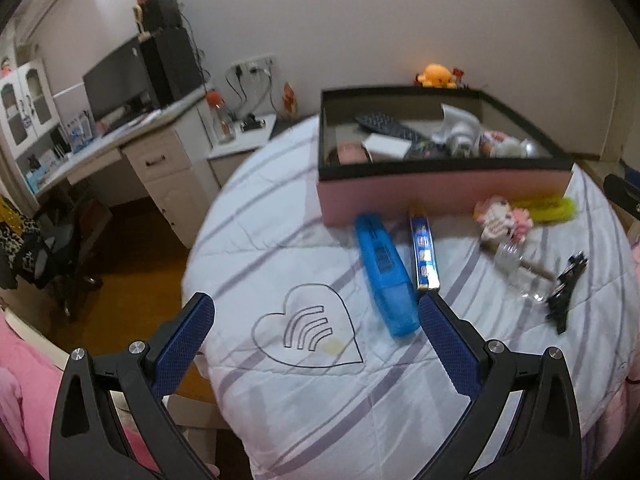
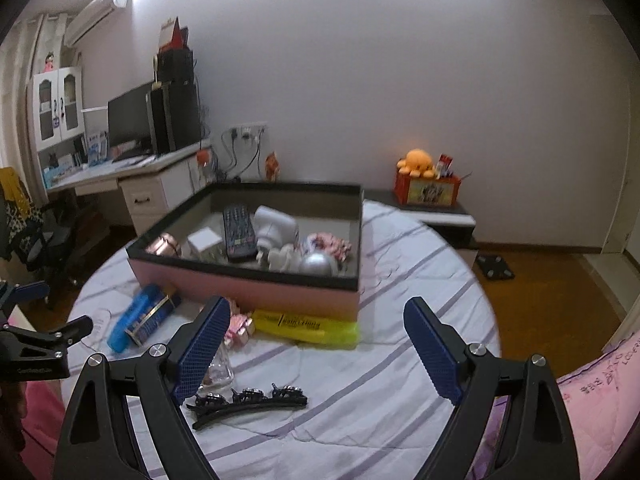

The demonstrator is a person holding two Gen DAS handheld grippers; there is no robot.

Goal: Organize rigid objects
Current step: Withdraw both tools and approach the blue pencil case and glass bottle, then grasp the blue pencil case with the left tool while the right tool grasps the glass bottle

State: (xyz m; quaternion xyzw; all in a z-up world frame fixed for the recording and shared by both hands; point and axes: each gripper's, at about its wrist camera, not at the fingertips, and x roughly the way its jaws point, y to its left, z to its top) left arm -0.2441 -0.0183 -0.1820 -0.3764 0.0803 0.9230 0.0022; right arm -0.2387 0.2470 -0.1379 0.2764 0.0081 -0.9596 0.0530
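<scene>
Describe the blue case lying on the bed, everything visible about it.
The blue case is a long, narrow, translucent plastic box with a darker panel on its top face. It lies flat on the white striped bedspread, one end near the pink box, the other toward the open left gripper. A slim blue-and-gold box lies alongside it. Nothing grips it.

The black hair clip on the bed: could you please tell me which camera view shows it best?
The right wrist view: the black hair clip lies close, whole and side-on. The left wrist view shows it small, foreshortened and blurred near the right edge.
</scene>
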